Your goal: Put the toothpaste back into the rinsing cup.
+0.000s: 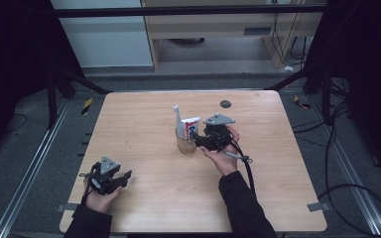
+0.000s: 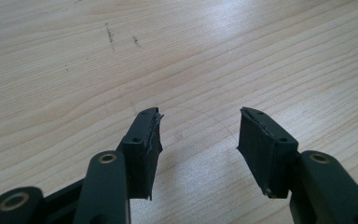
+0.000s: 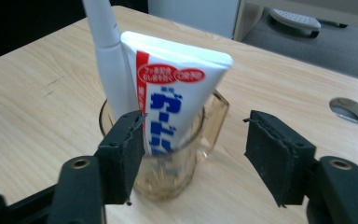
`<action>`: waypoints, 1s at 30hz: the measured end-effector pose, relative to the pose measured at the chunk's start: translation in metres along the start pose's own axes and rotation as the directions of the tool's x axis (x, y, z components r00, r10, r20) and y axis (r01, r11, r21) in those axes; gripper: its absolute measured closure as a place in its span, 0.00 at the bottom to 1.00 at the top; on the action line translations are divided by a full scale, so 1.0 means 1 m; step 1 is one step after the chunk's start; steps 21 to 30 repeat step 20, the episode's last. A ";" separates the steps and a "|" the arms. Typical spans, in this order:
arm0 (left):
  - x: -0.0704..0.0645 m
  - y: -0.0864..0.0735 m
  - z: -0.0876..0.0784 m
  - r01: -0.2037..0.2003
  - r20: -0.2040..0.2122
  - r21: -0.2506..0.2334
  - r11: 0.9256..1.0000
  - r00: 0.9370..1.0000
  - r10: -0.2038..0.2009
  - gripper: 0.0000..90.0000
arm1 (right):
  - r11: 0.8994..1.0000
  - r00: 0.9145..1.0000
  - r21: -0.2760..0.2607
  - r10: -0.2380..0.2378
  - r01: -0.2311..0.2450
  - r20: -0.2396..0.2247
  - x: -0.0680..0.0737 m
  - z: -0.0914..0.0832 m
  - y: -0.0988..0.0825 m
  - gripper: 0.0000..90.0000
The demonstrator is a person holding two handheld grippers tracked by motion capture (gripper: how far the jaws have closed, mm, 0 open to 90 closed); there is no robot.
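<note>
A clear glass mug point(image 1: 186, 145) point(image 3: 168, 177) stands near the middle of the wooden table point(image 1: 154, 114). In it lean a white, red and blue toothpaste tube point(image 1: 192, 127) point(image 3: 177, 93) and a white toothbrush point(image 1: 178, 119) point(image 3: 107, 56). My right gripper point(image 1: 200, 142) point(image 3: 196, 123) is level just right of the mug, open, its jaws either side of the mug's near wall without pressing on it. My left gripper point(image 1: 124, 177) point(image 2: 198, 116) rests open over bare wood at the front left, with nothing between its jaws.
A round dark hole point(image 1: 225, 103) point(image 3: 349, 109) sits in the table's far part. The right gripper's black cable point(image 1: 248, 173) trails toward the front edge. Beyond the table lie grey floor and a white chair base point(image 3: 293, 18).
</note>
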State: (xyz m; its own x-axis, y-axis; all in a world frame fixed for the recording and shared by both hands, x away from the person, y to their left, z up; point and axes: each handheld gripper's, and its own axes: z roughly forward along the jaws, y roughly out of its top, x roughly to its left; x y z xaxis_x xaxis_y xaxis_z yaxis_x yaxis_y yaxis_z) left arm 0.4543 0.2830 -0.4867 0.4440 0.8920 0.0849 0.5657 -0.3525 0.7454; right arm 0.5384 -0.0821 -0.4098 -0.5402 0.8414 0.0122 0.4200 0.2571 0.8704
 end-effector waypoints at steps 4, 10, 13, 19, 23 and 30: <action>-0.001 0.000 0.001 0.000 0.000 0.004 1.000 1.000 0.000 0.52 | 0.999 1.000 0.030 0.025 -0.025 -0.014 -0.009 -0.015 -0.012 0.35; -0.001 0.000 0.001 0.006 0.001 0.003 1.000 1.000 -0.006 0.51 | 0.992 0.999 0.121 -0.026 0.022 0.026 -0.017 -0.028 -0.041 0.33; 0.000 0.000 0.001 0.007 -0.001 0.004 1.000 1.000 -0.007 0.50 | 0.987 0.999 0.159 -0.040 0.036 0.027 -0.021 -0.038 -0.057 0.31; -0.001 0.000 0.001 0.008 0.004 0.003 1.000 1.000 -0.008 0.49 | 0.983 0.999 0.184 0.010 -0.019 0.050 -0.039 -0.060 -0.083 0.29; -0.001 0.000 0.000 0.007 0.004 0.001 1.000 1.000 -0.007 0.48 | 0.982 0.998 0.186 0.015 -0.026 0.059 -0.041 -0.063 -0.085 0.29; -0.001 0.000 0.000 0.007 0.004 0.001 1.000 1.000 -0.007 0.48 | 0.982 0.998 0.186 0.015 -0.026 0.059 -0.041 -0.063 -0.085 0.29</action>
